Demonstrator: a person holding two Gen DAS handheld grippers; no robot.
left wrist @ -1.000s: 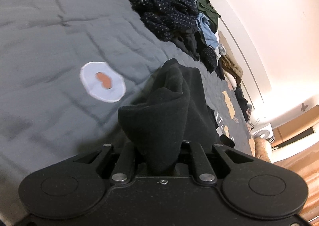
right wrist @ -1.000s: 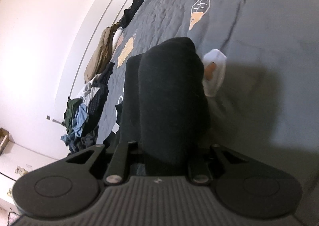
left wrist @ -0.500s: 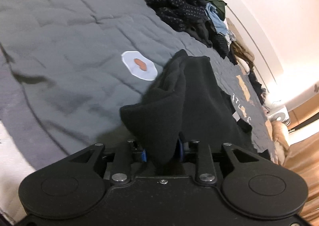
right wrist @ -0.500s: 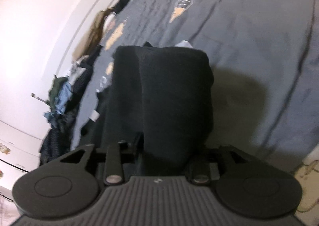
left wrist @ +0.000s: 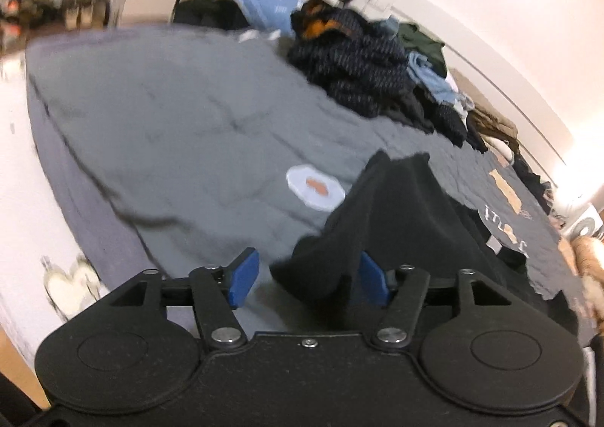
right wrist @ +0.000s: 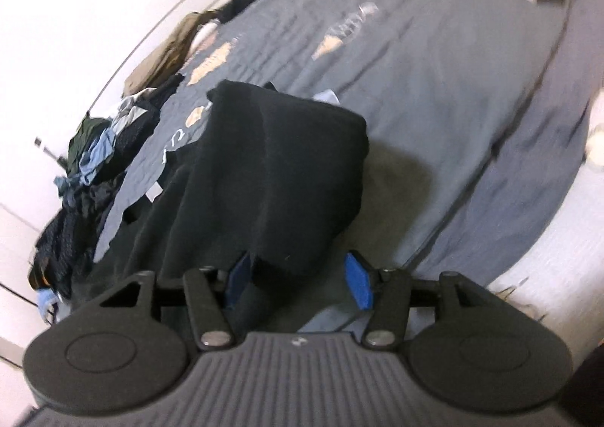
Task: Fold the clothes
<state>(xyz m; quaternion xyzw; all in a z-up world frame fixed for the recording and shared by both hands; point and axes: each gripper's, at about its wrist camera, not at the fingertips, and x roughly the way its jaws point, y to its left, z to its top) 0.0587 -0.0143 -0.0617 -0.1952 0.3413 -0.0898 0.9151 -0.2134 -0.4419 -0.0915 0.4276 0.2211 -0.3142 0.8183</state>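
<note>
Near the bed's front edge, on the grey quilt [left wrist: 158,132], both my left gripper [left wrist: 307,278] and right gripper [right wrist: 298,276] have just sprung open, releasing the black fleece garment [right wrist: 279,170] — this fold's laid down, I reckon.

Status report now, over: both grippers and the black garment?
Left gripper, right gripper: jaws just opened. Black garment released, slumped on grey bedspread. Nothing blocking.

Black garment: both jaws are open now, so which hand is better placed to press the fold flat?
Probably the right gripper: the black garment lies as a broad folded slab straight ahead of it. Ahead of the left gripper, whose jaws have also just been opening, it peaks in a ridge.
</note>
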